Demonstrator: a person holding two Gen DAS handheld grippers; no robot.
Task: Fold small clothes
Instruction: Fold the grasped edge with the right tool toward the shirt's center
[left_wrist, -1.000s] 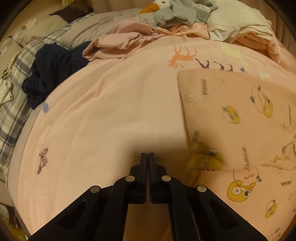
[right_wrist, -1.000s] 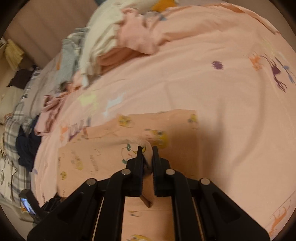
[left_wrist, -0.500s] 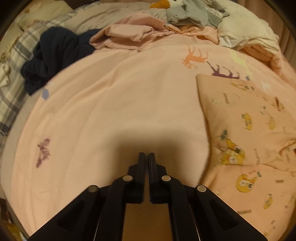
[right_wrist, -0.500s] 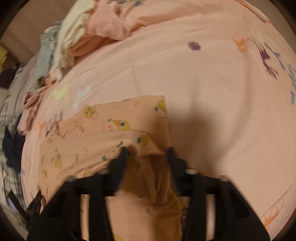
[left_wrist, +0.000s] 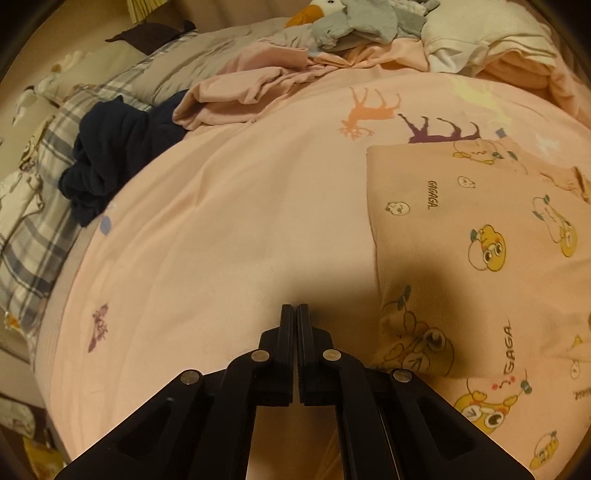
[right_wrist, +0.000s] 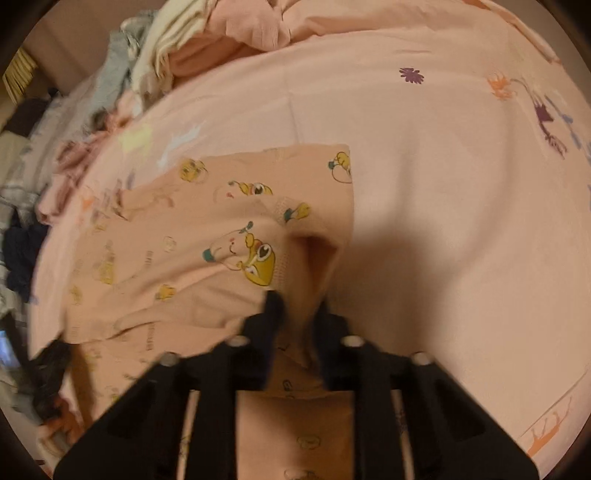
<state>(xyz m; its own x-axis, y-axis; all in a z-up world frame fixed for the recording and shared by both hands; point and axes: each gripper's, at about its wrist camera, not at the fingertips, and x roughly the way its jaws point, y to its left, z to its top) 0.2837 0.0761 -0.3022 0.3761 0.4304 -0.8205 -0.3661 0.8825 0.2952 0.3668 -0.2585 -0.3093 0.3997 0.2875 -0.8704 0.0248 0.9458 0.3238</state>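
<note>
1. The right gripper (right_wrist: 297, 306) is sitting narrowly parted around a raised fold of the printed garment (right_wrist: 207, 236); its grip is uncertain.
2. The left gripper (left_wrist: 296, 317) is hovering with jaws together, empty, the garment (left_wrist: 480, 240) lying at 2 o'clock.
3. Advice: lay the fold flat, aligning edges.
4. Bare bedsheet (right_wrist: 443, 184) is offering room toward 1 o'clock.

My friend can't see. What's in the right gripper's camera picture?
The right gripper, jaws open, has a fold of peach cartoon-duck clothing between its fingers on a pink bedsheet. More clothes are piled at the far edge.
</note>
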